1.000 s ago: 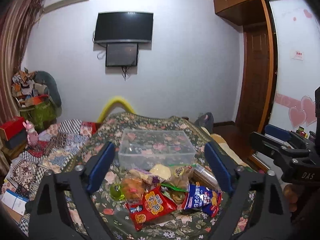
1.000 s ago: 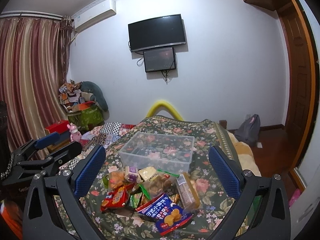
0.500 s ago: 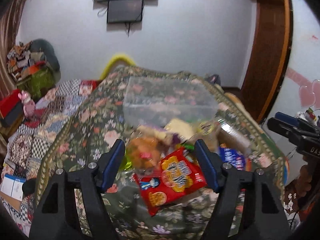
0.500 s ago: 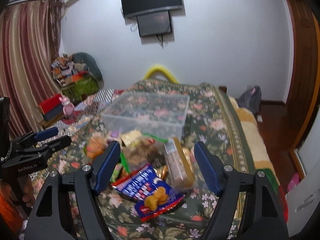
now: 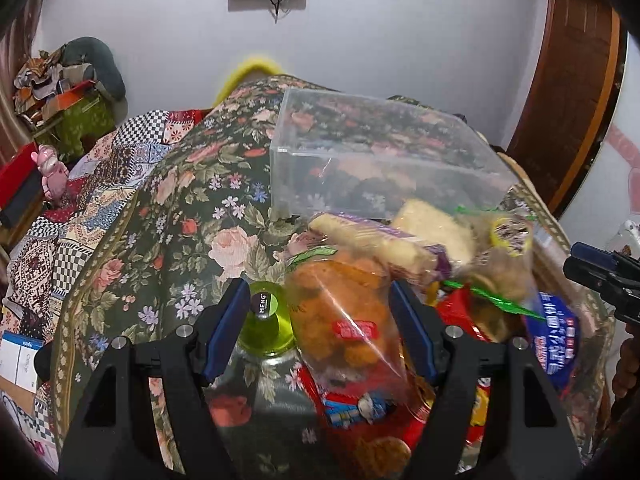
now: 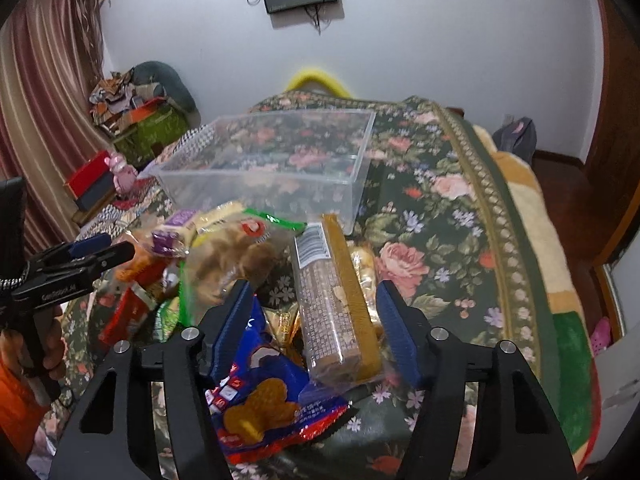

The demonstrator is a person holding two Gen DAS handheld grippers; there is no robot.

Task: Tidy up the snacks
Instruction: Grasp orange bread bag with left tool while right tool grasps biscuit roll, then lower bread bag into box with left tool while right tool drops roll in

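Both tools are matte black plastic. The left gripper and the right gripper each carry two blue ribbed pads on angular arms fixed with round silver screws. White lettering marks the left one's side. An orange sleeve covers the left forearm.

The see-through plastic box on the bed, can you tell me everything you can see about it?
The clear, rectangular plastic box has thin, glossy walls and an open top with no lid in view. It looks empty: the flowery bedspread shows through its sides and bottom. It sits upright on that bedspread, behind the heap of snack packets. A few packets lie right at its front wall, possibly touching. Neither tool touches it.
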